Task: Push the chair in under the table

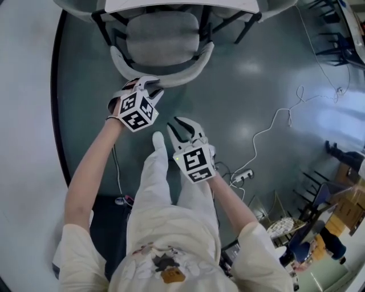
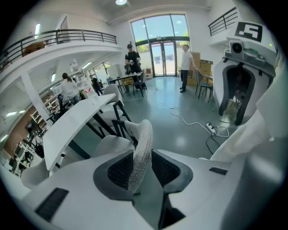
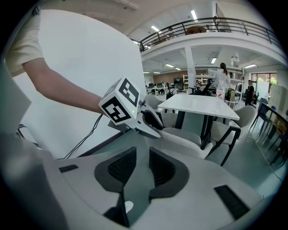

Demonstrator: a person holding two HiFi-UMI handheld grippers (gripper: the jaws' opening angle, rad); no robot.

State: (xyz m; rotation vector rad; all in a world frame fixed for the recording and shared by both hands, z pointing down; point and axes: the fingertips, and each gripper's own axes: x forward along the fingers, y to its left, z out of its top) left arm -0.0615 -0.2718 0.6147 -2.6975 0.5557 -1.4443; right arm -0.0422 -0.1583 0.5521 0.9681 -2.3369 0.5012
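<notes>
The grey upholstered chair stands on the dark green floor in front of the person, facing the white table. The front of its seat meets the table edge and most of the seat shows outside it. Its curved backrest is the part nearest the person.

The left tool is at the top rim of the backrest, left of its middle. Its jaws stand apart around the fabric rim. The rim lies close to the left pad, and a strip of floor shows between it and the right pad, so it is not pinched.

The right tool hangs lower and nearer the body, apart from the chair. Its jaws are spread with nothing between them. A white cable trails across the floor to the right.
</notes>
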